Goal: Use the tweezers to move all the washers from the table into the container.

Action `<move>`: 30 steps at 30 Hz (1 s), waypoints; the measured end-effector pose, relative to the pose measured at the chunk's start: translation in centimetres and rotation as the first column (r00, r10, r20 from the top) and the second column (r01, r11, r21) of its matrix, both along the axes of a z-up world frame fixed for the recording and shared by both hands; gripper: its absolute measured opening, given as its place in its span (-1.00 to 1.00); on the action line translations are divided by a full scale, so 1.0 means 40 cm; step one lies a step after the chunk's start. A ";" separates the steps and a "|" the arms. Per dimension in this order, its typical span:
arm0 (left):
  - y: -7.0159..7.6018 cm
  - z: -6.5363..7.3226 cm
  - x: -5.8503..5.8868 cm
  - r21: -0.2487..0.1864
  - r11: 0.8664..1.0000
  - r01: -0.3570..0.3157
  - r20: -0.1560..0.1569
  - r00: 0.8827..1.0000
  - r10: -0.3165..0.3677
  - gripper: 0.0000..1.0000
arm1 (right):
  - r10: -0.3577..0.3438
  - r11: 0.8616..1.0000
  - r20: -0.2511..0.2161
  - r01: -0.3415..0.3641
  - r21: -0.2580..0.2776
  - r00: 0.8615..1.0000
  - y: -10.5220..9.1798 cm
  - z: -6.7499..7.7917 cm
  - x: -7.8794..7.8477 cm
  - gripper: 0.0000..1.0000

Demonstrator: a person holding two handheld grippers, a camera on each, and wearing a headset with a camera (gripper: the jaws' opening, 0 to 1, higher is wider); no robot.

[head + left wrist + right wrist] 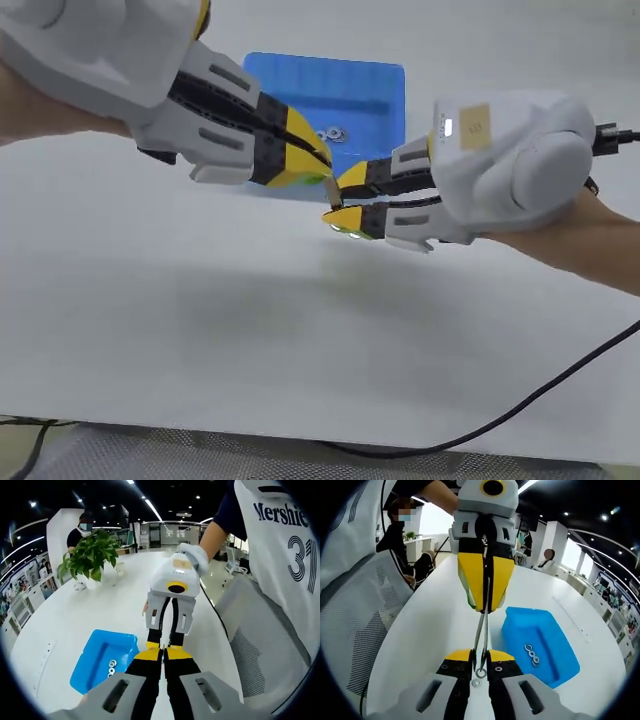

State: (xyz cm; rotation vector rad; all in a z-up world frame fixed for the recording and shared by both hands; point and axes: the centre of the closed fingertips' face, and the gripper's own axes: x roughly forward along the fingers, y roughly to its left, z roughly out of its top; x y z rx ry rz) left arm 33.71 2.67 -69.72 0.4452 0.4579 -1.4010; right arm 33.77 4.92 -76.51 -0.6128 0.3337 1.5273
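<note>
The tweezers (483, 630) are hard to make out in the head view, where only a short silver piece shows between the two sets of yellow jaw tips. A washer (481, 672) sits right at the tips of the tweezers; I cannot tell whether it is lifted or lying on the desk (200, 320). A second washer (476, 683) lies on the desk just beside it. The left gripper hides the near-left corner of the container (300, 80).

The left gripper (320, 165) reaches in from the upper left and the right gripper (342, 200) from the right, and they meet tip to tip just off the container's near edge. The left jaws are clenched on the upper part of the tweezers. The right jaws stand narrowly apart, one on each side of the thin arms near the tips; I cannot tell whether they press on them.

The tweezers are slim bare metal, two arms narrowing to a point. The container is a shallow, bright blue tray on the far part of the desk, and a cluster of washers (532, 655) lies in it. A black cable (540, 395) crosses the desk's near right corner.
</note>
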 end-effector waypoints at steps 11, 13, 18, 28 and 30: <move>0.009 -0.029 -0.007 0.022 1.000 0.001 -0.019 1.000 0.000 -0.89 | -0.005 1.000 -0.012 0.005 -0.014 1.000 -0.001 -0.035 -0.004 -0.76; 0.013 -0.048 -0.003 0.022 1.000 -0.001 -0.021 1.000 0.002 -0.89 | -0.009 1.000 -0.015 0.008 -0.014 1.000 0.002 -0.039 -0.001 -0.76; 0.017 -0.042 0.002 0.022 1.000 -0.004 -0.017 1.000 0.005 -0.89 | -0.007 1.000 -0.015 0.007 -0.015 1.000 0.008 -0.044 0.003 -0.76; 0.013 -0.066 0.007 0.030 1.000 -0.007 -0.024 1.000 0.008 -0.89 | -0.015 1.000 -0.036 0.014 -0.018 0.999 0.008 -0.056 0.001 -0.76; 0.012 -0.062 0.008 0.027 1.000 -0.008 -0.026 1.000 0.009 -0.89 | -0.017 1.000 -0.036 0.016 -0.015 0.999 0.008 -0.056 0.001 -0.76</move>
